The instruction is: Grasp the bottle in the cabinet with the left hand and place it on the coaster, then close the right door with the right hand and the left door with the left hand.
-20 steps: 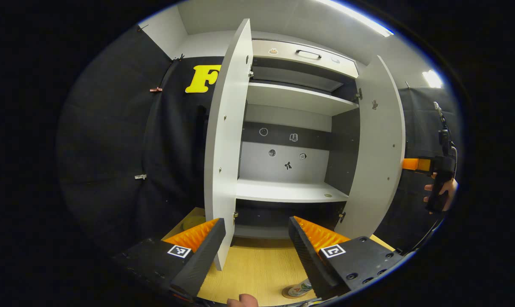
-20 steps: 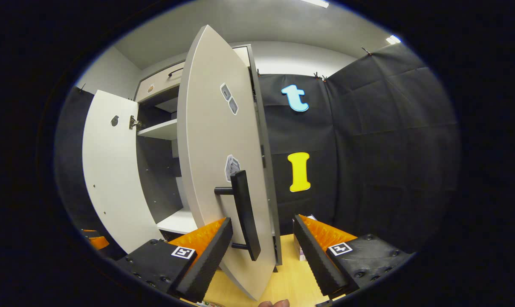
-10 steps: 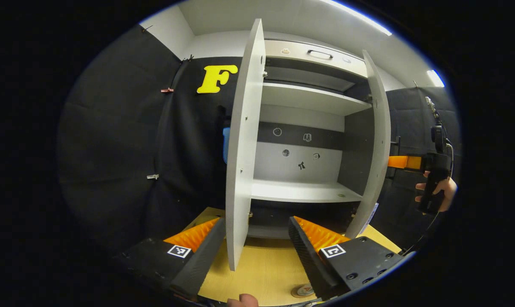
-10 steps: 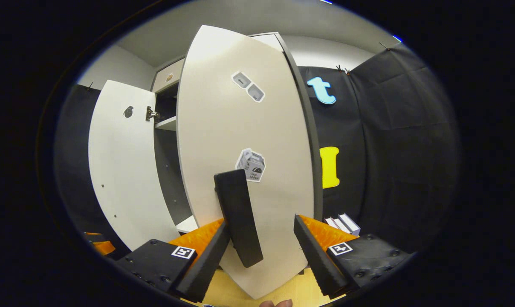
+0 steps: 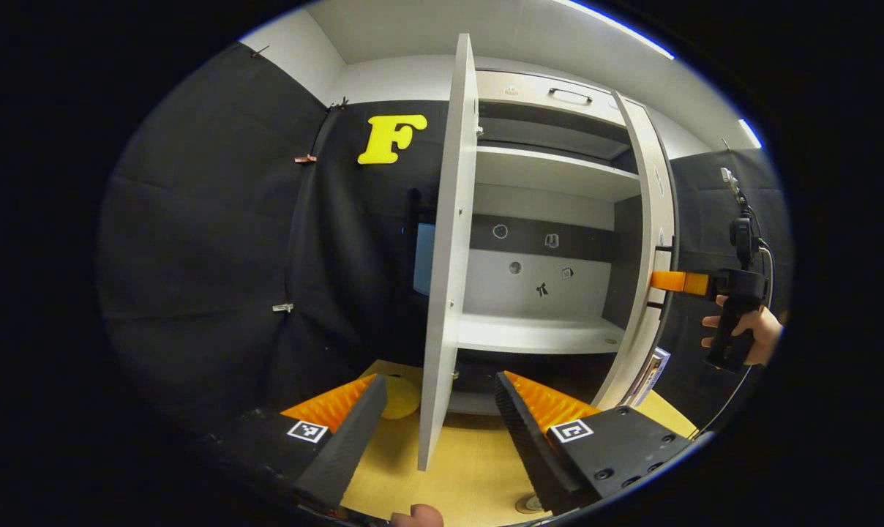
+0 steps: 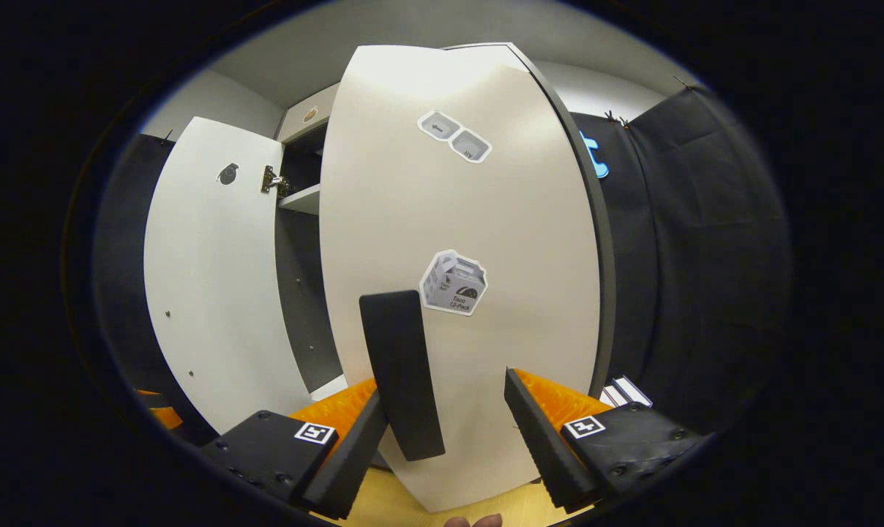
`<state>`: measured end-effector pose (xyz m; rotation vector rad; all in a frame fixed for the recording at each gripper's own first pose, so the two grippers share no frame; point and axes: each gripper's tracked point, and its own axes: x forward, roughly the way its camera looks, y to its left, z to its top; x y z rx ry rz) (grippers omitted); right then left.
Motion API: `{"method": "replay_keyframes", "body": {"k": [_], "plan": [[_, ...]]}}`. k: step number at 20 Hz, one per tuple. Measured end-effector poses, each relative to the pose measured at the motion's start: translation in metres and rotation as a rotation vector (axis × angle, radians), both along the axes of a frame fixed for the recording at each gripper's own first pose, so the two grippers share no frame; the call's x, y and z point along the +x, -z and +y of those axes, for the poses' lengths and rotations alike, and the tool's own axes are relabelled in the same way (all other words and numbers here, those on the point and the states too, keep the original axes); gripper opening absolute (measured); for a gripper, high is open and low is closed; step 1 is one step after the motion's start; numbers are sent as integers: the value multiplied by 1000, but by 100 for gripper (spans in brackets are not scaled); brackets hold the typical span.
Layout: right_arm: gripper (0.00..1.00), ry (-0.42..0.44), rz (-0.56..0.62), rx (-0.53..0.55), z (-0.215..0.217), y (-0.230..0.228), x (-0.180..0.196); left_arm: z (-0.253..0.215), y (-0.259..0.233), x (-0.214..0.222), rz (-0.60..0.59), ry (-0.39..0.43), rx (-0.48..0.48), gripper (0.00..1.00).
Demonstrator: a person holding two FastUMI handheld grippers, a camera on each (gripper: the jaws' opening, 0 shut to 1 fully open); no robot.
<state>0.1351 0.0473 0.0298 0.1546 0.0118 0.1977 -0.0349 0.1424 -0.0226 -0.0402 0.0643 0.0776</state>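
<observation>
Right gripper view: the right gripper [image 6: 442, 432] has its fingers spread wide against the right door [image 6: 471, 241], which stands nearly closed; the door's black handle [image 6: 402, 373] lies between the fingers, nearer the left one, ungripped. Left gripper view: the left gripper [image 5: 438, 421] is wide apart and holds nothing, straddling the edge of the open left door [image 5: 446, 256]. Wooden table [image 5: 464, 468] below carries the coaster [image 5: 526, 503]; whether the bottle stands on it cannot be told.

1. The cabinet [image 5: 552, 212] stands on the desk [image 5: 457, 468], at its back.
2. In the left gripper view, the left door [image 5: 446, 256] juts out edge-on between the left tongs [image 5: 438, 432].
3. The right door [image 6: 471, 293] stands before the right tongs [image 6: 449, 439], its handle [image 6: 402, 373] between them.
</observation>
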Motion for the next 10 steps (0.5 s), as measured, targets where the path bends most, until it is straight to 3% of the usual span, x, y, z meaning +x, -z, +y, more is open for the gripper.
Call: {"method": "replay_keyframes", "body": {"k": [10], "plan": [[99, -22, -17, -47, 0, -5, -23, 66, -42, 20, -47, -73, 49, 95]]}}
